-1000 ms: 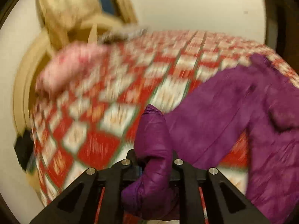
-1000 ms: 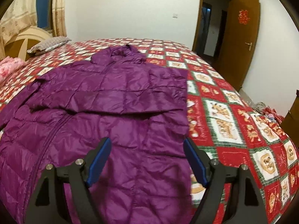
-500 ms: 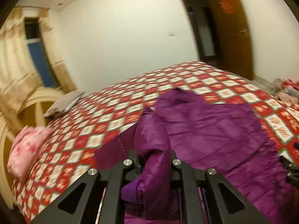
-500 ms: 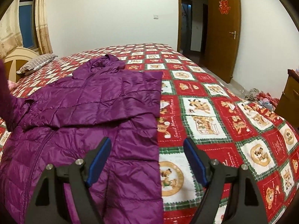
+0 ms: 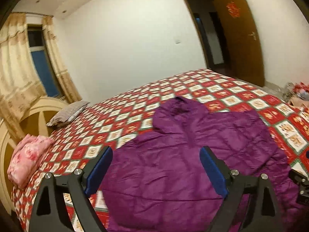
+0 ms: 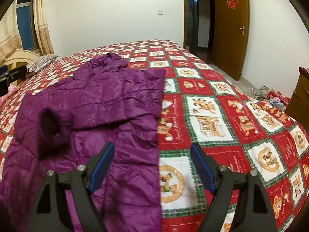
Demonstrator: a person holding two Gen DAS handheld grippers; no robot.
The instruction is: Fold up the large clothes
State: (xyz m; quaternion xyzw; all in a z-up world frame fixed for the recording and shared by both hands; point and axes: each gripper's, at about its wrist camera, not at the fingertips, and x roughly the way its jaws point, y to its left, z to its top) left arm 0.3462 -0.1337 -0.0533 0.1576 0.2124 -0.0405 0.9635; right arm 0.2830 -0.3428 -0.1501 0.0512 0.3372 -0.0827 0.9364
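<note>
A purple hooded down jacket (image 5: 183, 154) lies flat on the bed, hood toward the far wall; it also shows in the right wrist view (image 6: 108, 104). Both sleeves are folded across its body; the left sleeve's dark cuff (image 6: 51, 121) rests on the chest. My left gripper (image 5: 156, 164) is open and empty, above the jacket's left part. My right gripper (image 6: 152, 162) is open and empty, over the jacket's right edge near the hem.
The bed has a red, white and green checked blanket (image 6: 222, 116). A pink folded quilt (image 5: 27, 158) and a grey pillow (image 5: 67, 114) lie by the headboard. A brown door (image 6: 229, 29) stands open at the right; a clothes pile (image 6: 270, 96) lies on the floor.
My left gripper has swung the left sleeve over the jacket, opened and let it go. The sleeve now lies across the chest. The right gripper stayed open and shifted right.
</note>
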